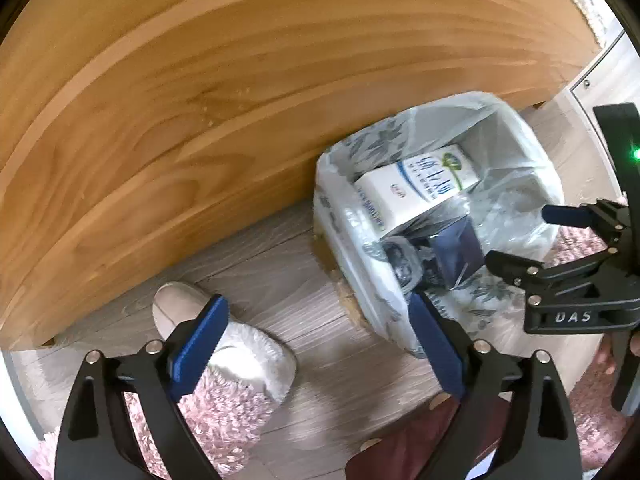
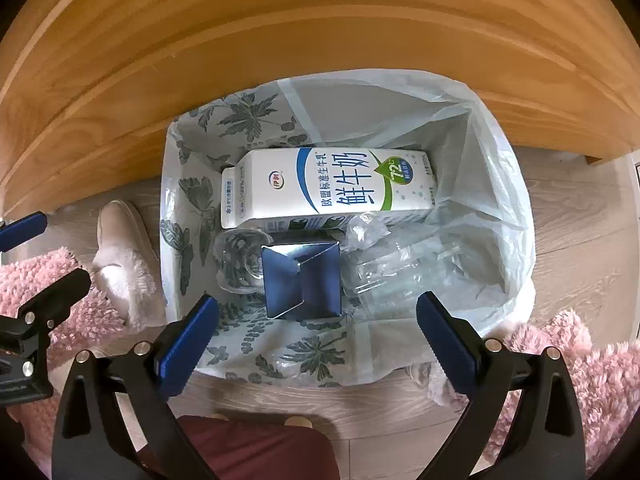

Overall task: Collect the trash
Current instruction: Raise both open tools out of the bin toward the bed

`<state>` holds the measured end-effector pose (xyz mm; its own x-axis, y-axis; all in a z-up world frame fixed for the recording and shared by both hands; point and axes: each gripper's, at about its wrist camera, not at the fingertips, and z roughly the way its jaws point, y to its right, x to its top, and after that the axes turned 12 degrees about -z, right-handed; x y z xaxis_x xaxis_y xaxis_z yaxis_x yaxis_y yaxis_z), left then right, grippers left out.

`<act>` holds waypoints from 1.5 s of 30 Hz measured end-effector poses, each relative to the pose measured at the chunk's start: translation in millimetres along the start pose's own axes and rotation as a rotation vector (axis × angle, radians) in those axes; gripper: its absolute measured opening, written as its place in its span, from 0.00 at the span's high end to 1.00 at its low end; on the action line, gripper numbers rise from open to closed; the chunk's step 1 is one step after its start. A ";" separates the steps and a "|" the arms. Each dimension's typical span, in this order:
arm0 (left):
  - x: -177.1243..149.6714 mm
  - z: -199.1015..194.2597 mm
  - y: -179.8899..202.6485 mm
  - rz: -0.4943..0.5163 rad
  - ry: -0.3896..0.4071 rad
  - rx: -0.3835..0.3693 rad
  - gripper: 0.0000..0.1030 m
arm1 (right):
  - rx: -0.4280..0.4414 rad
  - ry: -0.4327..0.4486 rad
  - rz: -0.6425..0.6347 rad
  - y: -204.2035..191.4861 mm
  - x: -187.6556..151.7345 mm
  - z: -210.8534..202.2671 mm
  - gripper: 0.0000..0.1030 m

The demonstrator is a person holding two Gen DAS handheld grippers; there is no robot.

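A bin lined with a leaf-print plastic bag stands on the floor against a wooden panel. Inside it lie a white milk carton, a dark blue carton and crumpled clear plastic bottles. My right gripper hangs open above the bin, pointing down, with nothing between its blue pads. My left gripper is open and empty over the floor, just left of the bin.
The wooden furniture panel runs behind the bin. A white fluffy slipper lies left of it. A pink shaggy rug covers the near floor. The person's dark red garment shows below.
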<state>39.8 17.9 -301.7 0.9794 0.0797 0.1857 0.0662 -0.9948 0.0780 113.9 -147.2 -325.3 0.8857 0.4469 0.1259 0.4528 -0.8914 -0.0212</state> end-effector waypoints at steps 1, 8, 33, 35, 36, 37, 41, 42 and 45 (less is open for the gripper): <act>-0.5 -0.9 1.0 0.000 0.004 -0.004 0.09 | -0.004 0.007 0.001 0.7 -1.0 -2.0 0.08; -3.6 -20.3 10.5 0.002 0.047 -0.038 0.07 | -0.023 0.053 0.003 7.4 -11.0 -21.2 0.08; -19.9 -146.1 20.1 -0.074 0.408 -0.171 0.07 | -0.037 0.376 -0.005 16.0 -38.8 -139.9 0.08; -20.6 -154.5 19.5 -0.074 0.441 -0.167 0.07 | -0.050 0.407 -0.016 15.3 -40.7 -148.4 0.08; -20.5 -159.2 19.0 -0.077 0.455 -0.169 0.07 | -0.060 0.426 -0.023 15.0 -42.5 -154.8 0.08; -20.3 -163.9 18.1 -0.083 0.471 -0.170 0.07 | -0.068 0.444 -0.028 14.4 -43.9 -160.1 0.08; -18.7 -179.2 15.2 -0.114 0.503 -0.198 0.07 | -0.073 0.500 -0.040 15.2 -46.4 -176.1 0.08; -17.8 -183.0 13.9 -0.120 0.510 -0.210 0.07 | -0.071 0.517 -0.045 15.4 -47.2 -181.0 0.08; -16.9 -196.3 14.3 -0.124 0.540 -0.221 0.07 | -0.076 0.557 -0.056 15.3 -49.7 -192.6 0.08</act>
<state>-13.3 14.9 -111.5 0.7275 0.2736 0.6291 0.0764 -0.9436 0.3220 57.1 -197.6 -140.9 0.6632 0.4041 0.6300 0.4704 -0.8798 0.0690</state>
